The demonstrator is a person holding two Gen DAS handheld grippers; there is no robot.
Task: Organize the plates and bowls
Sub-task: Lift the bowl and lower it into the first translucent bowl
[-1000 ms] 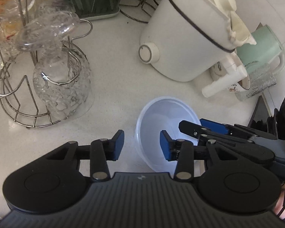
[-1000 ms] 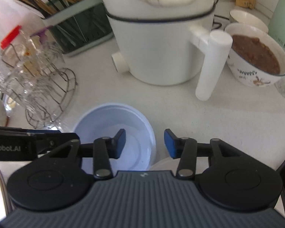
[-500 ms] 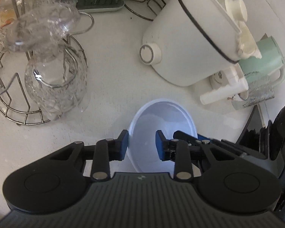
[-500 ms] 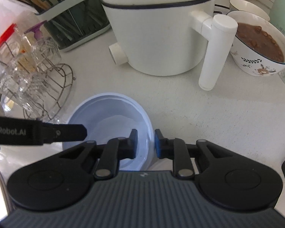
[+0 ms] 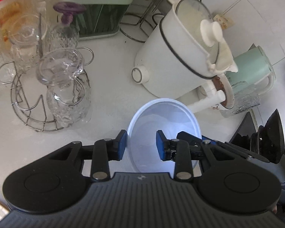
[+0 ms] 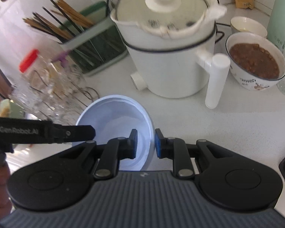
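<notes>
Right wrist view shows the pale blue plastic bowl [image 6: 114, 121] held above the white table [image 6: 228, 133], in front of the white cooker [image 6: 171, 60]. The right gripper [image 6: 146, 143] has its jaws drawn nearly together astride the bowl's near right rim, one pad inside and one outside; it looks clamped on the wall. In the left wrist view the left gripper [image 5: 141, 144] straddles the left rim of the bowl [image 5: 163, 119] with jaws wider apart, and I cannot tell whether they press on it.

The bowl looks thin, light and somewhat flexible, smooth enough to slip, so the rim is the sensible hold and a gentle squeeze should do.

Compared with a second ago, the right jaws have narrowed onto the rim and the bowl appears raised, with more of the cooker's lid visible.
</notes>
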